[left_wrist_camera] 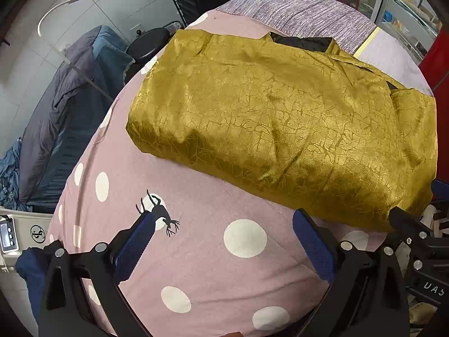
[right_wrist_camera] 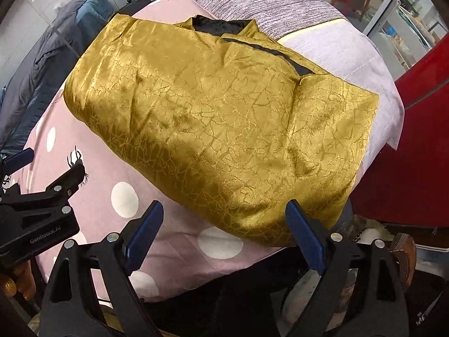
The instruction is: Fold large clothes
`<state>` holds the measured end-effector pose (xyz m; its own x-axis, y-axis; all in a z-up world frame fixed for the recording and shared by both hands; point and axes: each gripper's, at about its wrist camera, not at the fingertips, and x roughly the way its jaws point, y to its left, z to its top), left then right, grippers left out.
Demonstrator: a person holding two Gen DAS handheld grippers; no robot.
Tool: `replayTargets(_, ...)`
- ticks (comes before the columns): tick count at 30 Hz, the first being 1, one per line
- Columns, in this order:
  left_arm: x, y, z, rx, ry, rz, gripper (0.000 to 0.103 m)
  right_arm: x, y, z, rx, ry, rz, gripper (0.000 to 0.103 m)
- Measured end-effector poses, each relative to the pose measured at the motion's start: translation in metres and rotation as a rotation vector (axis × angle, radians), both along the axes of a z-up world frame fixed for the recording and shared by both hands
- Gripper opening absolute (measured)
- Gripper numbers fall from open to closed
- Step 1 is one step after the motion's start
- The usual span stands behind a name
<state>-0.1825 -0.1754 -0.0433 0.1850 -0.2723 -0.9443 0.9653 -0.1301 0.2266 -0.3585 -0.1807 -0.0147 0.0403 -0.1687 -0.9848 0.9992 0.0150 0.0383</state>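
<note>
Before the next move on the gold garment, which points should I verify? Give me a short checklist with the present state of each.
1. Left gripper open and empty: ok.
2. Right gripper open, pads not pressing cloth: ok.
3. Gold garment lies folded in a compact bundle on the pink dotted sheet: ok.
4. Bundle fully on the surface: not ok, its near right corner reaches the edge.
5. Black lining tucked inside: not ok, it shows at the far edge.
6. Layers underneath lie flat: cannot tell, hidden.
</note>
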Motion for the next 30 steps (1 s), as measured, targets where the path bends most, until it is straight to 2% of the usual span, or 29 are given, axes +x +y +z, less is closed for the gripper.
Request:
replayTargets(13, -0.0059, 0.0017, -0.0012, -0.007, -0.009, -0.007, 0.097, -0.0009, 0.0009, -0.0030, 0.013, -0.002, 0.010, 0.088)
replayTargets(30, 0.0003, 0.0040, -0.0027, 0.005, 0.000, 0.038, 0.097, 0.0003, 0.0040, -0.0027, 0.014, -0.001, 0.016, 0.088)
